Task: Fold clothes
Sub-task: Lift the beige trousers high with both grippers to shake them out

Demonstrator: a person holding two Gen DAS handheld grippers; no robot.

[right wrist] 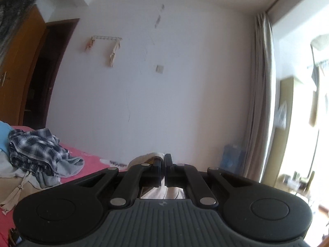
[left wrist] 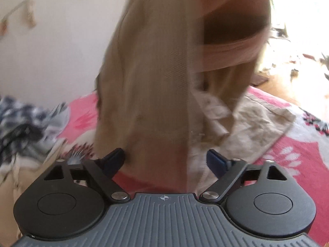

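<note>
White wall [right wrist: 164, 82], brown door [right wrist: 18, 65] left — grey curtain [right wrist: 261, 103] beside bright window [right wrist: 304, 123].

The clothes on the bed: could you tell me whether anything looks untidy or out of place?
Yes: a plaid shirt lies crumpled in an unfolded heap at the far left of the pink bedspread, beside other loose garments.

No words, brand names or numbers can be read in either view. The one sign is a small round crosshair mark [left wrist: 163, 197], printed at the middle of the front edge of the ribbed grey gripper body [left wrist: 164, 222]; the same mark [right wrist: 162, 204] stands on the other gripper's ribbed body [right wrist: 162, 224]. The blurred beige garment [left wrist: 156, 94] beyond it may carry a label, though none shows.
</note>
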